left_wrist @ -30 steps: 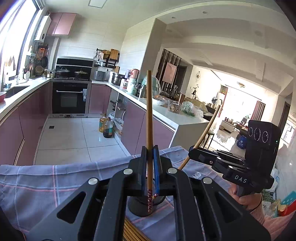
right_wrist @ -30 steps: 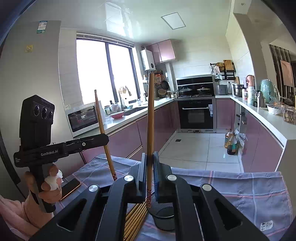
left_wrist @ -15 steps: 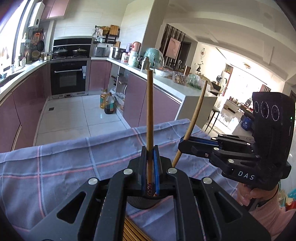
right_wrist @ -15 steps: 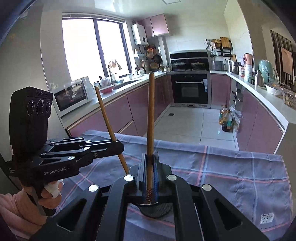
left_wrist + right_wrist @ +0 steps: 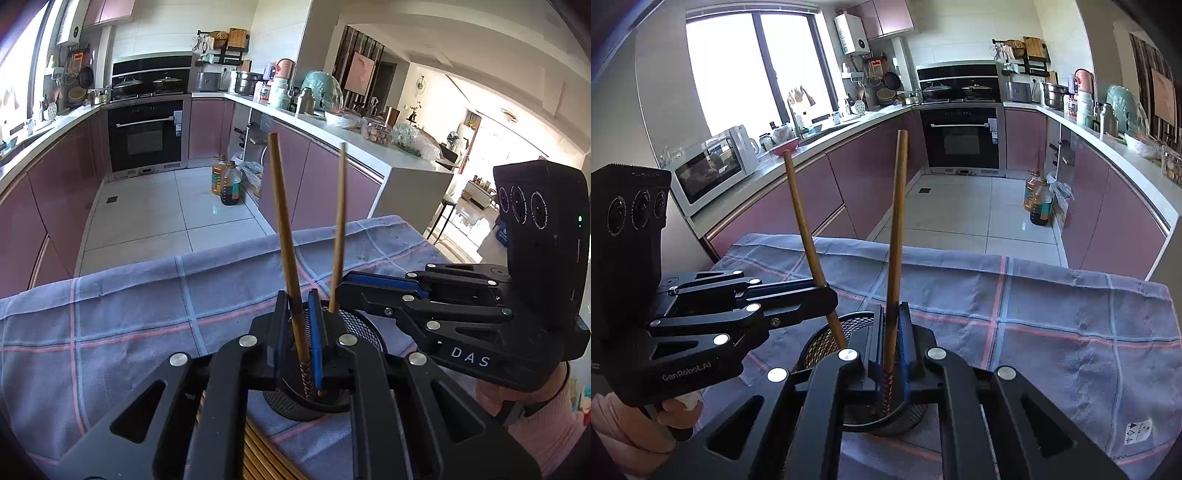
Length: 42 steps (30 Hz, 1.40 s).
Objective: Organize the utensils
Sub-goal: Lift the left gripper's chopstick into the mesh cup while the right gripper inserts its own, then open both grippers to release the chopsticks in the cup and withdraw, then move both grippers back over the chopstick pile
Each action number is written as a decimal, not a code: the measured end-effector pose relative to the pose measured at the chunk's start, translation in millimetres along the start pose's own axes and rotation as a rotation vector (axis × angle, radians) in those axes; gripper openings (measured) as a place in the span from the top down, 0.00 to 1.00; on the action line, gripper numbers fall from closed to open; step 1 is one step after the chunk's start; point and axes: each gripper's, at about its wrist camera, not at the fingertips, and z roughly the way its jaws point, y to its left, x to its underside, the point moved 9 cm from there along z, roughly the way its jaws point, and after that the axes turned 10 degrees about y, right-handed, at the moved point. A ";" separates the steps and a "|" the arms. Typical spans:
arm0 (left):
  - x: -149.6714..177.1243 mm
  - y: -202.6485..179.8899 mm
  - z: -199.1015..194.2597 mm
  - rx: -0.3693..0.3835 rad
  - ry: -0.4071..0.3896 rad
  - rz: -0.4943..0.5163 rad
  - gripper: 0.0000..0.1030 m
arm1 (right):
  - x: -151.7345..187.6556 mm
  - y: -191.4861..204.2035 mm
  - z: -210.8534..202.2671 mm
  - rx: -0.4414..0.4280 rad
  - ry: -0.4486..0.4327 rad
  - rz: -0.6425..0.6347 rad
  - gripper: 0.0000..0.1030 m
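Chopsticks (image 5: 286,236) lowered into mesh holder (image 5: 369,332).

Smooth wooden chopsticks (image 5: 282,229); black wire-mesh metal holder (image 5: 827,341); matt woven checked cloth (image 5: 1052,317); glossy floor tiles (image 5: 155,218).

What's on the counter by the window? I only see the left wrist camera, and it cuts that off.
Observer: A white box-shaped microwave oven sits there.
Operator: Where's the right tool's brown wooden chopstick?
Observer: It stands between that tool's two fingers, patterned end down in the black wire-mesh cup.
Operator: Anything on the checked purple-grey cloth?
Observer: A small white label, near its right corner.
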 end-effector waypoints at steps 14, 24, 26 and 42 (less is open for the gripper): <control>32.2 22.1 -77.6 -0.118 -0.196 0.005 0.40 | 29.9 39.9 -50.7 -0.073 -0.147 -0.080 0.59; 117.6 71.0 -63.1 -0.188 -0.051 -0.060 0.36 | 85.6 81.8 -16.0 -0.139 0.000 -0.144 0.55; 131.3 78.7 -55.5 -0.187 -0.021 -0.081 0.36 | 93.9 83.5 -3.2 -0.138 0.036 -0.129 0.55; 182.7 80.6 -2.2 -0.182 0.145 -0.122 0.41 | 123.4 78.7 42.7 -0.063 0.162 -0.069 0.57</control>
